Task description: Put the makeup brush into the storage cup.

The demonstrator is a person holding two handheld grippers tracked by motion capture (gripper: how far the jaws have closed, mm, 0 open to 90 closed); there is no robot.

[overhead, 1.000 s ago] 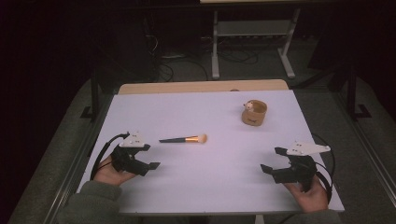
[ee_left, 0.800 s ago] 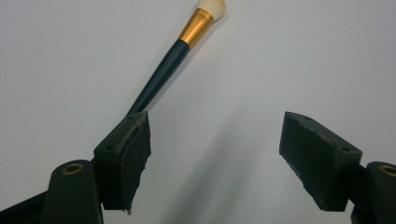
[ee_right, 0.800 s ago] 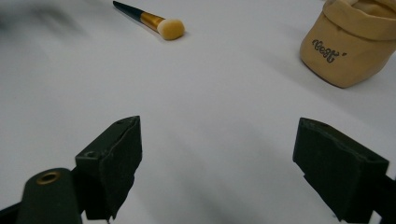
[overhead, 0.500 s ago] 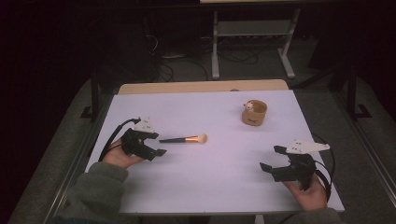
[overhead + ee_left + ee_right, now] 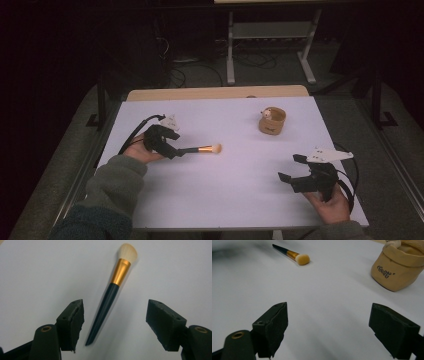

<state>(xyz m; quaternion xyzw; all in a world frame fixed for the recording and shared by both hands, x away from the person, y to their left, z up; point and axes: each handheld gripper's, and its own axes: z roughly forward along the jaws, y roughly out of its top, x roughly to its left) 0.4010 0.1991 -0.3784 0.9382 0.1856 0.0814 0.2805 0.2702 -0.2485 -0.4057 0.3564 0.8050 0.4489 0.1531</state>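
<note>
Brush (image 5: 110, 297) flat on table (image 5: 240, 200), left of centre; light, stiff, slim handle, soft tip. Left gripper (image 5: 115, 323) straddling handle end, jaws wide, just been closing, nothing gripped. Best hold: mid-handle.

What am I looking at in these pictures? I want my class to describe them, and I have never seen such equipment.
A person sits at a white table with a hand-held claw in each hand. The high view looks down from above; each other picture comes from a camera riding on one claw. The left claw has just been closing, its jaws either side of a makeup brush's dark handle but not yet pressing on it. The right claw is open and holds nothing. A small tan fabric pouch stands farther back.
</note>
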